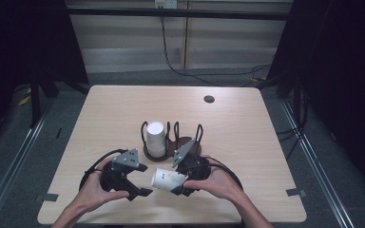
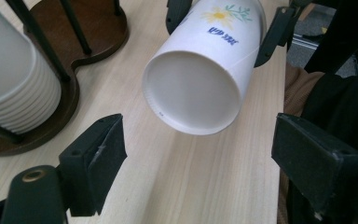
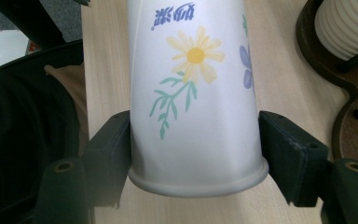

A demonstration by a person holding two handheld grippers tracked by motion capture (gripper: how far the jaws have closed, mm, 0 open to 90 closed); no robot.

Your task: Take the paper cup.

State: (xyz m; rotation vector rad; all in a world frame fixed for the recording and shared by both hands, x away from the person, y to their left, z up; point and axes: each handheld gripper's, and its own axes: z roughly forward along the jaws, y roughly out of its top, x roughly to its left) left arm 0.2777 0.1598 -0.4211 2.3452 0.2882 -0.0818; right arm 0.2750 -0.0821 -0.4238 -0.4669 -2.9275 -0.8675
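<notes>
A pale wooden tabletop [image 1: 237,118] stands on grey floor in a dark room. Near its front edge, the left gripper [image 1: 132,183] has its jaws spread, holding nothing. The right gripper [image 1: 183,183] pinches a flowered paper cup [image 1: 167,179] lying level, its long axis along that edge, base pointing left. A wooden cup rack [image 1: 171,142] stands behind.

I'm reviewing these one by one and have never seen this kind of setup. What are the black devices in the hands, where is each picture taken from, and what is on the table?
A person sits at a wooden table and holds a hand-held two-jaw clamp in each hand. The high view looks down from above; the other two pictures come from cameras riding on each clamp. The right gripper is shut on a flowered paper cup, held on its side near the rim. The left gripper is open, its jaws apart and facing the cup's base without touching it. Behind them stands a dark wooden cup holder with wire posts, carrying a stack of white cups.
</notes>
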